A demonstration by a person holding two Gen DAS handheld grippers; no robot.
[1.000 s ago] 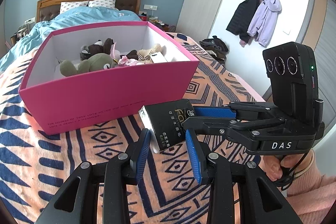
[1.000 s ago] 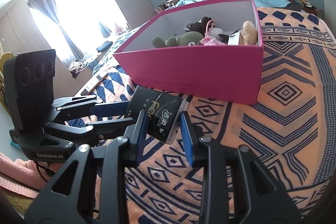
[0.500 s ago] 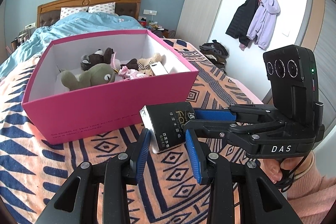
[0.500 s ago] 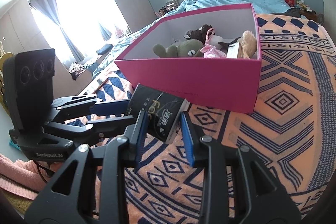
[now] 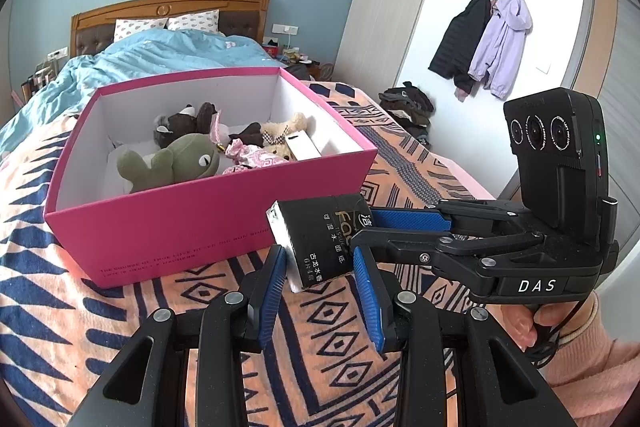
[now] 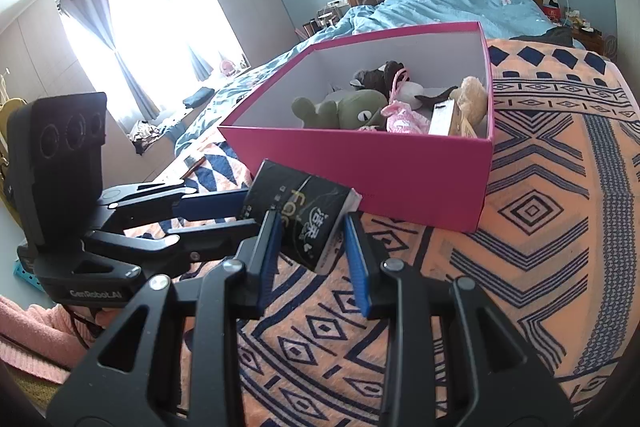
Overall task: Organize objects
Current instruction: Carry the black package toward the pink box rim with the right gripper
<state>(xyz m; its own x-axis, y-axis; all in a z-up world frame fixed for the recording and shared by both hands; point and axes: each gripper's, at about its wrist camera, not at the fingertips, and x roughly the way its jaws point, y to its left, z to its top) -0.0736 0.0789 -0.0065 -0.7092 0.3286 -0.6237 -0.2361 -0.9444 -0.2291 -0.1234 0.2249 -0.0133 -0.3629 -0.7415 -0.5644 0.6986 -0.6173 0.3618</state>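
A black tissue pack (image 5: pixel 320 227) (image 6: pixel 308 203) hangs just above the patterned blanket, close in front of the pink box (image 5: pixel 192 227) (image 6: pixel 360 167). My left gripper (image 5: pixel 319 255) (image 6: pixel 250 211) is shut on it across its near end. My right gripper (image 5: pixel 362 229) (image 6: pixel 310 223) is shut on its other end, one blue pad behind the pack and one in front. The open box holds a green plush (image 5: pixel 176 159), brown and beige plush toys, a pink bundle and a small white carton (image 5: pixel 302 145).
The box stands on a bed covered with an orange and navy blanket (image 5: pixel 80 307), and a blue duvet (image 5: pixel 160 51) lies behind it. Coats (image 5: pixel 488 39) hang on the right wall above a clothes pile (image 5: pixel 408 103). A hand in a pink sleeve (image 5: pixel 520 323) holds the right gripper.
Both grippers have risen a little with the pack still held between them. The box sits lower in both views and more of its inside shows.
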